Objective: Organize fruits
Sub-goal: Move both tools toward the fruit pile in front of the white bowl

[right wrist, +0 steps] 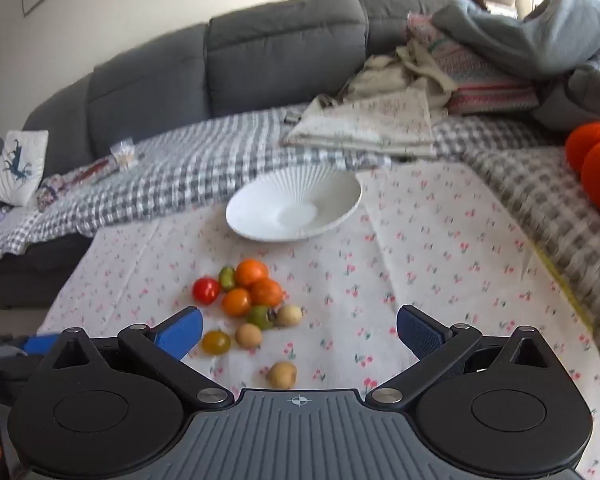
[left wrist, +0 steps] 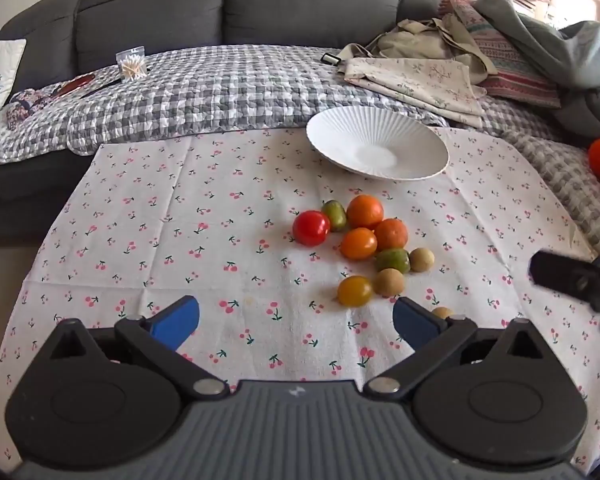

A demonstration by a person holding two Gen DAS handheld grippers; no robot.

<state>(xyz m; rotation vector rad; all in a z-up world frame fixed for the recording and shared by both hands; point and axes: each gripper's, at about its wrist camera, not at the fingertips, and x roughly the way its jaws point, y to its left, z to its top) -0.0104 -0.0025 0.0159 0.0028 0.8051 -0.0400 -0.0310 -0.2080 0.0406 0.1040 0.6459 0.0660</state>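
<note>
Several small fruits lie in a loose cluster on a cherry-print cloth [left wrist: 180,208]: a red tomato [left wrist: 311,227], orange ones [left wrist: 365,211], green ones [left wrist: 392,260], a yellow one [left wrist: 354,290] and tan round ones [left wrist: 421,259]. Behind them stands an empty white ribbed bowl [left wrist: 376,148] [right wrist: 296,208]. My left gripper [left wrist: 296,322] is open, low over the cloth, short of the cluster. My right gripper [right wrist: 300,334] is open too, with a tan fruit [right wrist: 282,374] lying near its base and the cluster [right wrist: 252,292] ahead to the left. Nothing is held.
A grey sofa [left wrist: 228,4] with a checked quilt [left wrist: 220,92] runs behind the cloth. Folded cloths and bedding [left wrist: 440,72] pile at the right. Two bright orange knitted balls [right wrist: 596,164] sit at the right edge. A clear box of cotton swabs [left wrist: 131,63] stands at the back left.
</note>
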